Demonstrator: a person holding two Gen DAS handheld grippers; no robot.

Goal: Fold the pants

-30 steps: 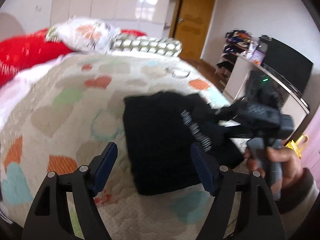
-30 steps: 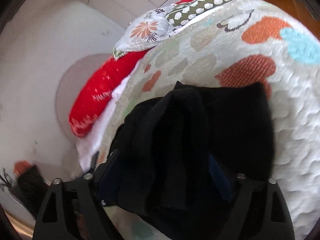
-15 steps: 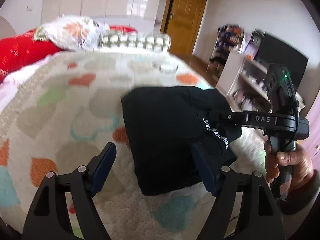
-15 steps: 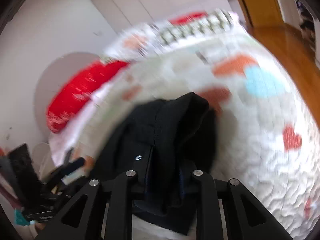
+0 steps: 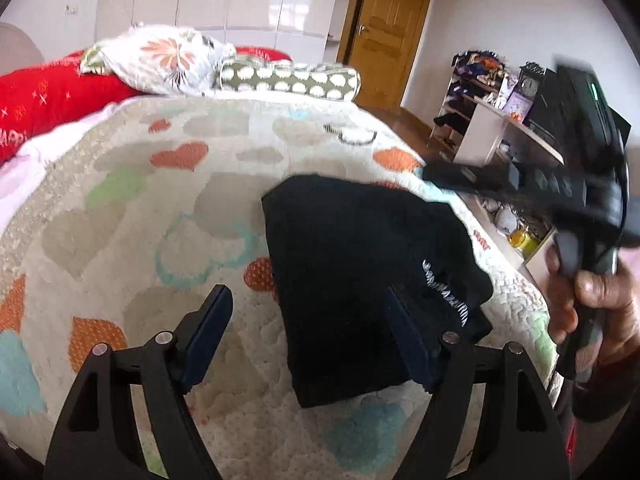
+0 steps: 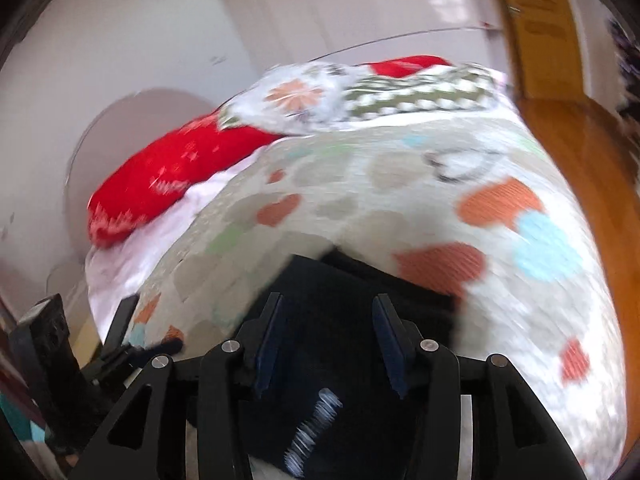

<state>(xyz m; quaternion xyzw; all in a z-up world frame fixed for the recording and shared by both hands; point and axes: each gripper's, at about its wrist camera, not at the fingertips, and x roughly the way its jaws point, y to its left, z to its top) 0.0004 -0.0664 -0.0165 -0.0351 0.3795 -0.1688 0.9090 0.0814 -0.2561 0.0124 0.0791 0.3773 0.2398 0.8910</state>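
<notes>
**Black pants lie folded on the bed, both grippers empty**

A pair of black pants (image 5: 360, 280) lies on a quilted bedspread (image 5: 120, 240) patterned with pastel and orange hearts. The pants form a compact, roughly rectangular bundle near the bed's right edge, with a strip of white lettering showing at the corner nearest that edge.

The left gripper (image 5: 308, 336) hovers low in front of the bundle with its jaws spread wide and nothing between them. One blue finger sits over bare quilt, the other over the near edge of the cloth. The right gripper (image 6: 326, 344) is above the pants with its jaws parted and no fabric pinched between them. The cloth appears below and beyond its fingers rather than in their grasp.

Judging by the tidy shape, the folding looks nearly or fully done. What may remain is a last smoothing or squaring of the edges, though the layers inside the bundle cannot be counted.

The left wrist view shows the whole outline of the bundle and its place on the bed, plus the person's right hand (image 5: 592, 304) holding the other tool at the right edge, blurred. It also shows a wooden door (image 5: 384, 36) and cluttered shelves (image 5: 492, 120). The right wrist view, heavily blurred, shows the pants only in part. It alone shows the left tool's handle (image 6: 48, 364) at the lower left. A red pillow (image 6: 168, 176) and floral pillow (image 6: 296, 96) appear in both.
</notes>
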